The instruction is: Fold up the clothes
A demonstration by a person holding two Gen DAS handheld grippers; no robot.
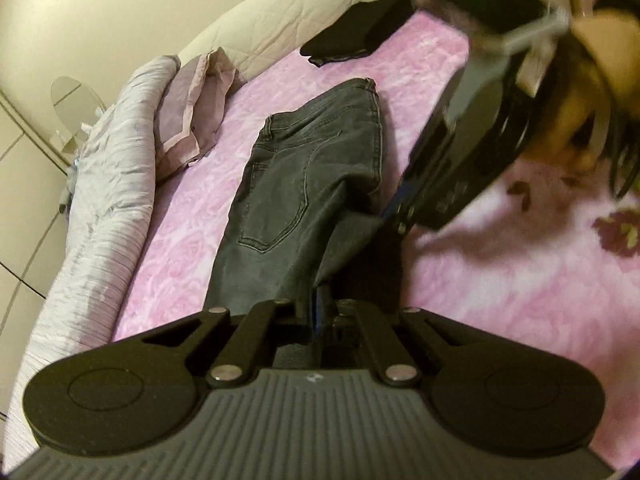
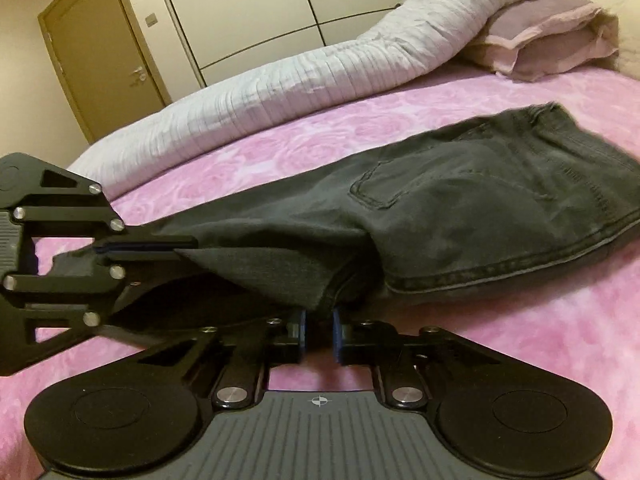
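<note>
Dark grey jeans (image 1: 304, 168) lie lengthwise on the pink bedspread (image 1: 500, 300), back pocket up and waistband at the far end. My left gripper (image 1: 320, 304) is shut on the near end of the denim, which rises from the bed into its fingers. In the right wrist view the left gripper (image 2: 176, 246) comes in from the left, pinching a flat fold of the jeans (image 2: 480, 208). My right gripper (image 2: 320, 330) has its blue pads pressed on a fabric edge hanging between them. In the left wrist view the right gripper (image 1: 394, 216) grips the cloth beside the left one.
A rolled white quilt (image 2: 320, 76) runs along the bed's far side, with a lilac pillow (image 2: 548, 44) at its end. A black garment (image 1: 352, 36) lies near the headboard. A person's hand (image 1: 600, 60) holds the right gripper. A wardrobe (image 2: 248, 12) and a door (image 2: 100, 60) stand beyond.
</note>
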